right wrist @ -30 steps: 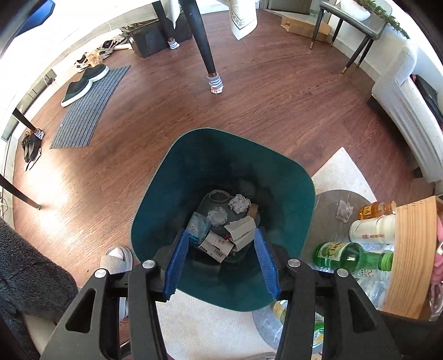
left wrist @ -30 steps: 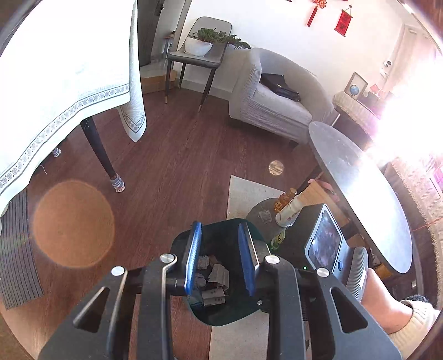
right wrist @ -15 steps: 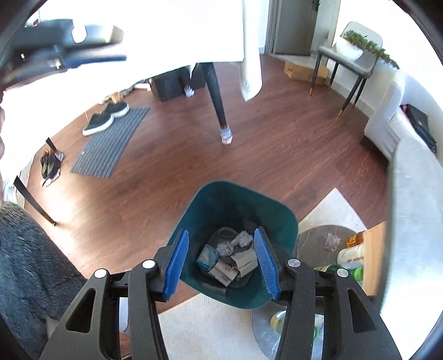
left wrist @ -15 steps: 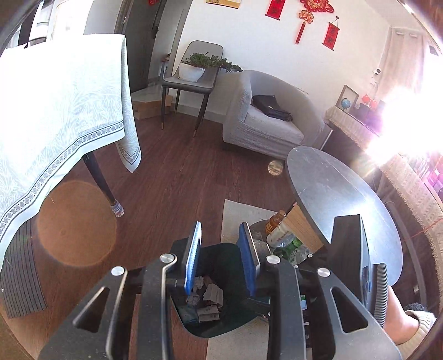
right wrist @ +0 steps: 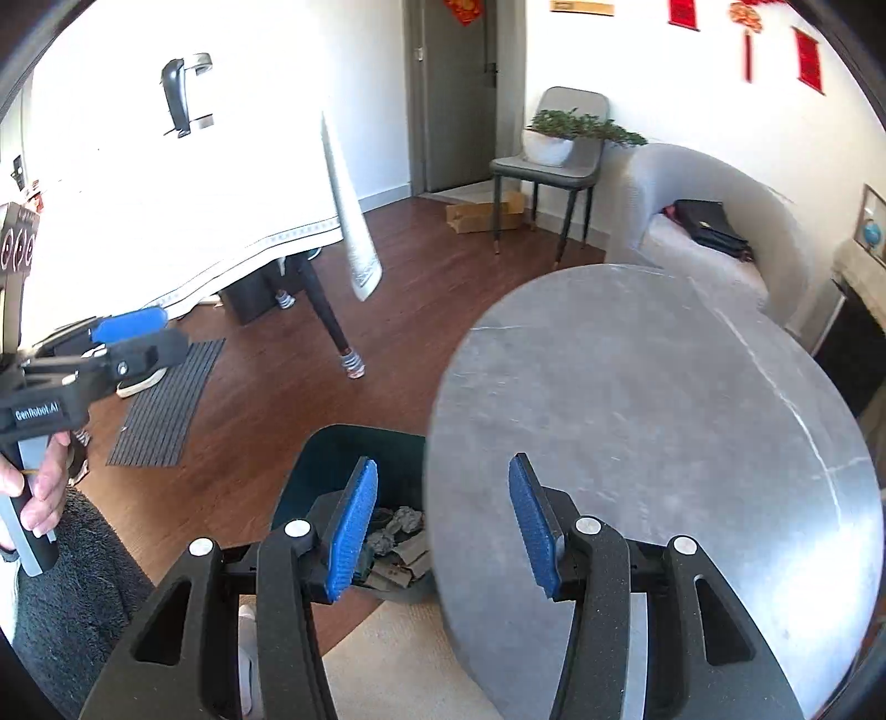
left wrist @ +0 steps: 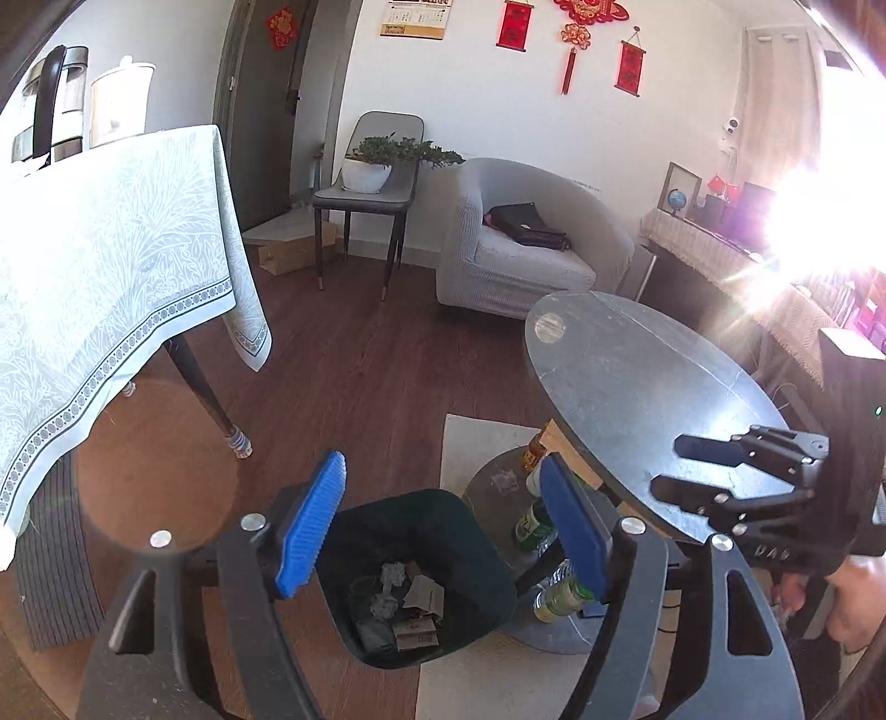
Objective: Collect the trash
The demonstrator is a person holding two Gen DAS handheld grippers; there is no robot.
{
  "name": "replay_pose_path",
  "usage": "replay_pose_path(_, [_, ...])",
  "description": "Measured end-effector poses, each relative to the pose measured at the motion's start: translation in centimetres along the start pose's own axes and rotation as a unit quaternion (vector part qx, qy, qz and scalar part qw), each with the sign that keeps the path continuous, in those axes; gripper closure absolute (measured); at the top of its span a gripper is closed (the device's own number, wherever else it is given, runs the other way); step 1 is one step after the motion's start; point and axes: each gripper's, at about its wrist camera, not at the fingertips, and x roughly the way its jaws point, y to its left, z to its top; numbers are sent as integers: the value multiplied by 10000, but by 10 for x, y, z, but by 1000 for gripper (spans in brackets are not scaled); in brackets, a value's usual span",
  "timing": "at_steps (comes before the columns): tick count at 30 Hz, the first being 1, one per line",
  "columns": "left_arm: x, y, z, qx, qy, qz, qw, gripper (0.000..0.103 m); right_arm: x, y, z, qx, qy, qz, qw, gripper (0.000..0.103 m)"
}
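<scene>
Bin [left wrist: 421,576] — beside round table [left wrist: 653,399] edge

Two hand-held grippers are counted: the left hand-held gripper [left wrist: 443,526] and the right hand-held gripper [right wrist: 443,526]. One dark green bin [left wrist: 470,531] is recorded at 6 o'clock, one round counter [left wrist: 637,387] at 3 o'clock, one armchair [left wrist: 526,243] and one chair [left wrist: 365,194] at 12 o'clock.

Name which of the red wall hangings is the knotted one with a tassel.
The middle hanging, an ornamental knot with a long tassel; the banners beside it, left and right, are plain rectangles.
</scene>
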Motion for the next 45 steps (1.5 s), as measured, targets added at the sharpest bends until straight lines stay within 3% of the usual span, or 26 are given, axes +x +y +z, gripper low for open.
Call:
replay_pose_path(2, [1,-7,-10,123,-11,150,9998,21,-14,-20,-7,138,-39,-205,9997,53])
replay_pose_path(7, [4,-26,-19,352,-40,375,9987,9,-50,-64,-30,556,-225,-564,9966,34])
replay_pose_path(13, [1,-39,-24,393,-211,535,9976,4,-83,-94,-51,729,-368,-916,9924,23])
replay_pose_path(18, [3,-42,-27,334,-243,443,9982,3,-100,-107,-64,867,-501,-969,9902,13])
replay_pose_path(27, [7,-46,-29,293,-222,579,9976,3,-120,-104,-69,763,-793,-621,9920,6])
replay_pose_path(45, [10,-47,-31,226,-236,738,9967,3,-118,-101,-70,693,-731,-621,9930,6])
